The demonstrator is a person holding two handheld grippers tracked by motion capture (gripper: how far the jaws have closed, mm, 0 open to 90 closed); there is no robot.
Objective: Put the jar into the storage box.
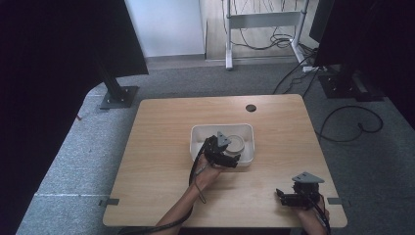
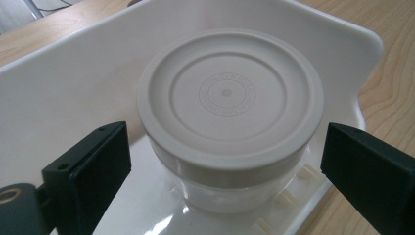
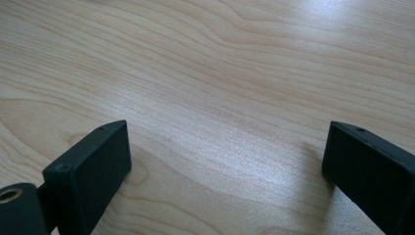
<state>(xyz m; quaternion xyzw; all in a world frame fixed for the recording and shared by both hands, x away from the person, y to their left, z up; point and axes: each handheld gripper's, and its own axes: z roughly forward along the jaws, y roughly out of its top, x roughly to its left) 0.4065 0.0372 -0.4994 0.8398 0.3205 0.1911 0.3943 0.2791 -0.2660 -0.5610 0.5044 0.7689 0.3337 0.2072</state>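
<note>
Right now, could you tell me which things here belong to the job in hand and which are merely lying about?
In the job:
- left tool, jaws open either side of the jar
- lidded jar
- white tray holding the jar

Just about:
- right tool, open over bare table
- cables on the floor

The jar lid (image 2: 229,98) bears a ring of embossed lettering, too faint to read.

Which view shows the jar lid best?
The left gripper view: the jar's beige lid sits close between the open left gripper, with its rings and embossed centre legible, inside the white tray. The high view shows it small, partly covered by the gripper. The right gripper view shows bare table.
</note>
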